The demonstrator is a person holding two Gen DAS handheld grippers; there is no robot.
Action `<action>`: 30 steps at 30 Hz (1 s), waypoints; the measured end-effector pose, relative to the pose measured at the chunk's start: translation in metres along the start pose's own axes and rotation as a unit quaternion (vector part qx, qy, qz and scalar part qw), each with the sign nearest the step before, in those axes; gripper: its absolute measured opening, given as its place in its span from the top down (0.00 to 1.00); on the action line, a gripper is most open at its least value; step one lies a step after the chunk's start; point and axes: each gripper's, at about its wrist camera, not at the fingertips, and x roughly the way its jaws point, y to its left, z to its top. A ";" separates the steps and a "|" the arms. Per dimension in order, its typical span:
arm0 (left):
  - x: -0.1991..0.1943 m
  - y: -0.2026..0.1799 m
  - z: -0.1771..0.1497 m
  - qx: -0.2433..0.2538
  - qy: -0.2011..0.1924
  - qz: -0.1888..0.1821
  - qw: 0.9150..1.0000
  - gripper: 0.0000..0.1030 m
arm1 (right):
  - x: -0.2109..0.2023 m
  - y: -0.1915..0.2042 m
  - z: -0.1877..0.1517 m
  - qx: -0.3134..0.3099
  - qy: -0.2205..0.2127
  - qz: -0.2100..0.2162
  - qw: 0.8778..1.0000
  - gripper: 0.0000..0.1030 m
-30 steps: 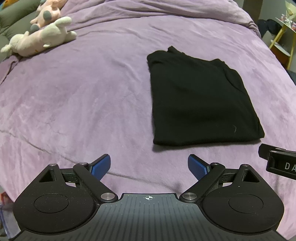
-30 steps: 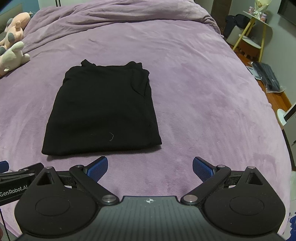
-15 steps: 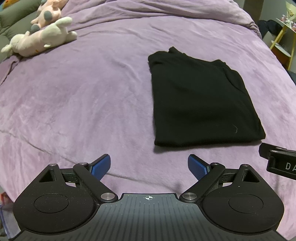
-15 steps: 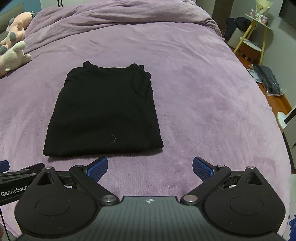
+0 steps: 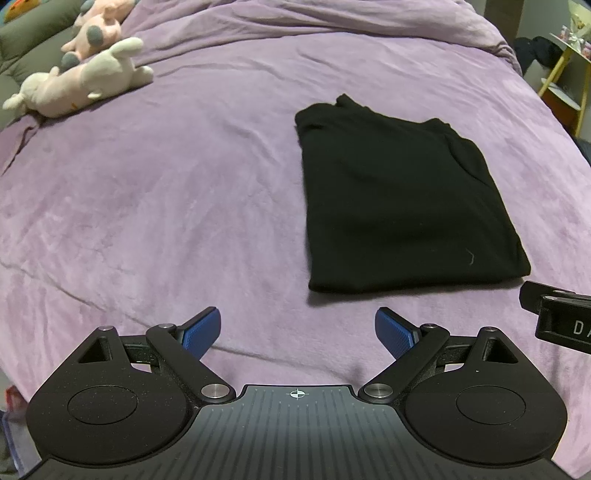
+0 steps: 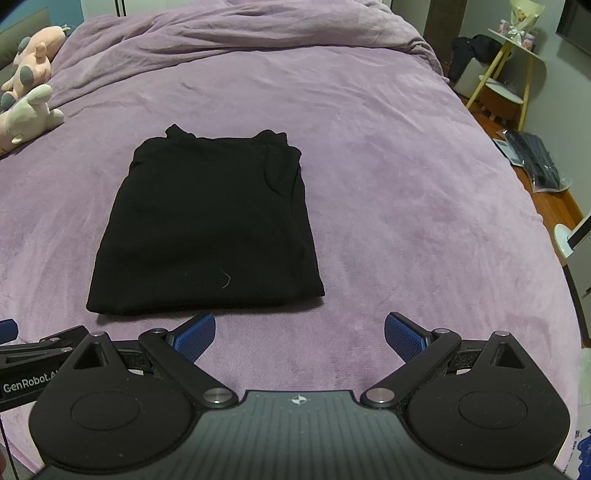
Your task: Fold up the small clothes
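Observation:
A black garment [image 5: 402, 195] lies folded into a flat rectangle on the purple bed cover [image 5: 166, 192]; it also shows in the right wrist view [image 6: 210, 225]. My left gripper [image 5: 297, 330] is open and empty, just short of the garment's near left corner. My right gripper [image 6: 300, 334] is open and empty, just short of the garment's near right corner. Each gripper's body shows at the edge of the other's view, the right one [image 5: 557, 317] and the left one [image 6: 33, 365].
Stuffed toys [image 5: 81, 81] lie at the far left of the bed, also in the right wrist view [image 6: 26, 99]. A bunched purple blanket [image 6: 240, 26] lies along the far end. A yellow-legged side table [image 6: 513, 74] and floor clutter [image 6: 535, 162] stand right of the bed.
Both views have shifted slightly; the garment sits a little lower and closer in the frames. Both grippers stay open and empty.

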 end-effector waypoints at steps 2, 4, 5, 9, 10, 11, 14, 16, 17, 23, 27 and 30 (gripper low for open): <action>-0.001 0.000 0.000 0.001 -0.001 0.001 1.000 0.08 | 0.000 0.000 0.000 0.000 -0.001 0.001 1.000 0.05; -0.002 0.000 0.000 0.002 -0.003 0.002 1.000 0.08 | 0.000 0.000 0.000 0.000 -0.001 0.000 1.000 0.05; -0.002 -0.001 0.001 0.002 -0.003 0.002 1.000 0.08 | -0.001 0.000 0.000 0.000 -0.001 0.000 1.000 0.05; -0.002 -0.001 0.001 0.003 -0.004 0.003 1.000 0.08 | -0.001 0.001 0.000 0.000 -0.001 0.002 1.000 0.05; -0.002 -0.001 0.001 0.003 -0.004 0.003 1.000 0.08 | -0.001 0.001 0.000 -0.001 -0.002 0.002 1.000 0.05; -0.002 -0.001 0.001 0.004 -0.005 0.002 1.000 0.08 | -0.002 0.000 0.000 -0.001 -0.002 0.002 1.000 0.05; -0.003 -0.001 0.002 0.004 -0.005 0.003 1.000 0.08 | -0.003 0.000 0.000 0.000 -0.003 0.003 1.000 0.05; -0.003 -0.001 0.002 0.005 -0.005 0.002 1.000 0.08 | -0.003 0.001 0.000 -0.001 -0.003 0.003 1.000 0.05; -0.003 -0.001 0.002 0.004 -0.005 0.003 1.000 0.08 | -0.003 0.001 0.000 0.000 -0.002 0.003 1.000 0.05; -0.003 -0.001 0.002 0.005 -0.006 0.003 1.000 0.08 | -0.004 0.001 0.001 -0.002 -0.004 0.005 1.000 0.05; -0.004 -0.001 0.003 0.007 -0.006 0.004 1.000 0.08 | -0.005 0.001 0.002 -0.003 -0.004 0.006 1.000 0.05; -0.003 -0.001 0.004 0.008 -0.006 0.005 1.000 0.08 | -0.004 0.000 0.003 -0.003 -0.004 0.006 1.000 0.05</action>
